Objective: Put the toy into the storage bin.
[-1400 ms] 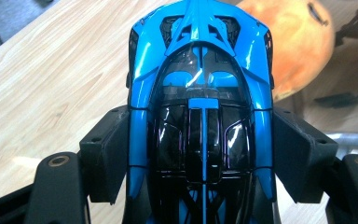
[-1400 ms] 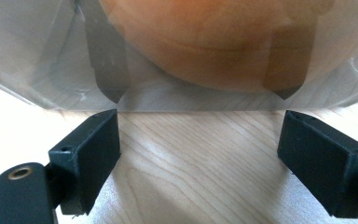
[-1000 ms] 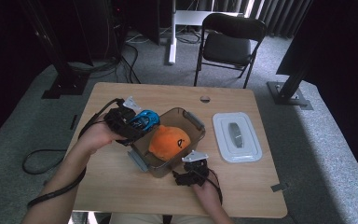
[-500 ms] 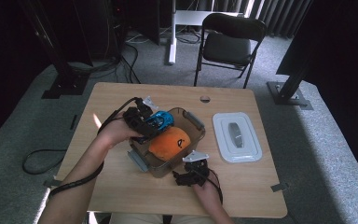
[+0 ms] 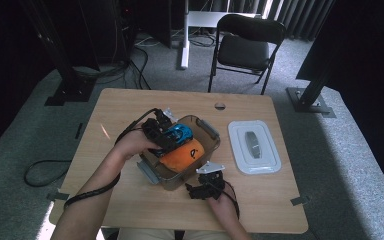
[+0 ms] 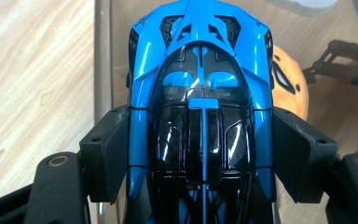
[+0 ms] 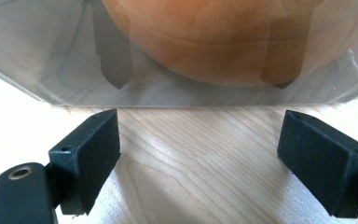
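Toy car [image 6: 199, 107] in blue and black sits between the jaws of my left tool [image 5: 166, 136], which are clamped on its two sides. In the left gripper view the nose of the car points away from the tool, and the black cabin lies just in front of the camera. Beyond the car and a little to the right of this tool I see an orange plush toy [image 6: 286, 86] with a dark eye mark, lying in the clear plastic box [image 5: 205, 127]. In the high view the left tool holds the car over the far left part of the box, just above the orange plush toy; if the car touches the toy, I cannot tell.

My right tool [image 5: 207, 184] is low on the wooden counter [image 5: 125, 107], just beside the near wall of the box. Its jaws are wide apart and nothing is between them, only the bare wood. Straight ahead of this tool the clear wall rises, and the orange toy shows through it.

Far to the right of both tools, a white lid [image 5: 254, 146] lies flat on the counter, well apart from the box. Behind the counter stands a black folding chair [image 5: 245, 45].
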Available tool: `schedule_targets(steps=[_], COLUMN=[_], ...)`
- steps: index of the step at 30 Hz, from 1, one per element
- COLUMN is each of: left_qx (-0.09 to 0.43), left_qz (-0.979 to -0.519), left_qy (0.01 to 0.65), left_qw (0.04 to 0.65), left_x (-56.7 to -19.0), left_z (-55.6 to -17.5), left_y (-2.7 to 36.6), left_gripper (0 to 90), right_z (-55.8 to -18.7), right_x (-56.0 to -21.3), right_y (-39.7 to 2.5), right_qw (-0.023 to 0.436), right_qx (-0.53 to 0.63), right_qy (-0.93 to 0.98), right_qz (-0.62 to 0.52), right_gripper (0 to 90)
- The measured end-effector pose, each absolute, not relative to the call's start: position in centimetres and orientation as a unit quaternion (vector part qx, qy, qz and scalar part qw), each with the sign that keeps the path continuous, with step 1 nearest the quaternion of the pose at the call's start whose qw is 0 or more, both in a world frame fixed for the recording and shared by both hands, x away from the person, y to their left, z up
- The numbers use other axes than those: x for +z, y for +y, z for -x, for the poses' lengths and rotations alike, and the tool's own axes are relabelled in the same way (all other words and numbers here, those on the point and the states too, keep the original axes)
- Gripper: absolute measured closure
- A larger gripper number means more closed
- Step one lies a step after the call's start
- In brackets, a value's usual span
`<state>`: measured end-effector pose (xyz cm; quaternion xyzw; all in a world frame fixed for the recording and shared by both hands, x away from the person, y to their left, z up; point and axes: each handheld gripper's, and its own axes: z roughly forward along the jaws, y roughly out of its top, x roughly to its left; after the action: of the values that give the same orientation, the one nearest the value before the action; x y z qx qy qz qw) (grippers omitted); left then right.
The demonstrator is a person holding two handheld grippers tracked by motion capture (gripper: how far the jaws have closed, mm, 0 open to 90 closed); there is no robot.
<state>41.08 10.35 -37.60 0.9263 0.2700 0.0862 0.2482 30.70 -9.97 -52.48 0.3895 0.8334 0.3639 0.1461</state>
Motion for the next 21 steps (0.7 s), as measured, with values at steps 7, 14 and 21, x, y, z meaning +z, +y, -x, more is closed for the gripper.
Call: schedule_targets(steps=[7, 14, 21], left_qx=[0.081, 0.087, 0.088], left_qz=[-0.930, -0.930, -0.933], left_qy=[0.266, 0.264, 0.257], left_qw=[0.241, 0.242, 0.235], left_x=[-38.6, -38.9, -38.8], left_z=[-41.5, -41.7, -41.4], left_y=[10.1, 9.9, 9.8], left_gripper=[28.8, 28.5, 24.9], right_z=[-30.7, -30.7, -30.7], right_x=[-52.5, -52.5, -52.5], right_y=[-10.1, -10.1, -10.2], right_qw=[0.145, 0.143, 0.143], right_qx=[0.365, 0.366, 0.366], right_qy=[0.833, 0.833, 0.833], right_qz=[-0.389, -0.389, -0.389], right_gripper=[12.6, 12.6, 12.6])
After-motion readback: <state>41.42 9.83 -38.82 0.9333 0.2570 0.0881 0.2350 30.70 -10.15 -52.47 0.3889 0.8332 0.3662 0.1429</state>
